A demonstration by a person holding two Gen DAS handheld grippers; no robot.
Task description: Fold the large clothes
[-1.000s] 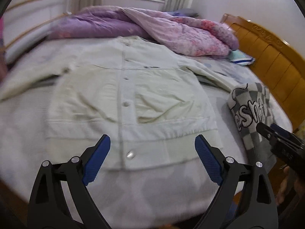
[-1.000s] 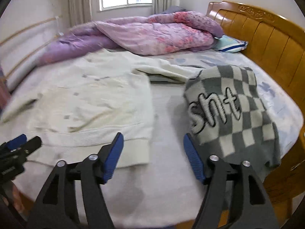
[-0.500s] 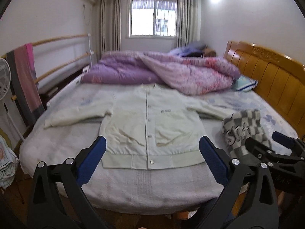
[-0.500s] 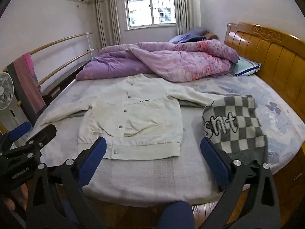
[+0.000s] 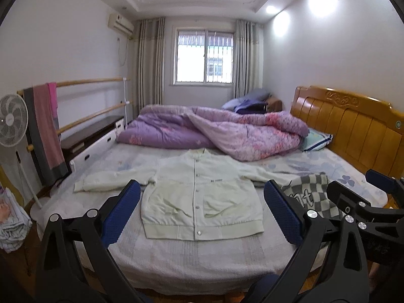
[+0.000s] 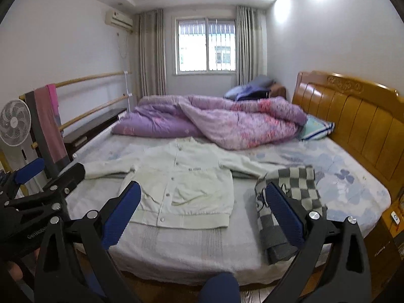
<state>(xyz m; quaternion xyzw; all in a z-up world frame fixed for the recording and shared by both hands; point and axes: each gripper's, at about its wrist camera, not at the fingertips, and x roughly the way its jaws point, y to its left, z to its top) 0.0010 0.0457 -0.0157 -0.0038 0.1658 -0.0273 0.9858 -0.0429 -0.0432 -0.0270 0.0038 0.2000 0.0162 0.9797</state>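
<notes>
A cream button-front jacket lies flat on the bed, front up, sleeves spread to both sides; it also shows in the right wrist view. A folded grey-and-white checked garment lies to its right, also in the right wrist view. My left gripper is open and empty, held back from the bed's near edge. My right gripper is open and empty too, beside it on the right.
A purple quilt is heaped at the far side of the bed. A wooden headboard stands on the right. A rail with hung towels and a fan stand left.
Both grippers have pulled well back and up from the bed. The jacket and checked garment now look far smaller. Neither garment has moved.
</notes>
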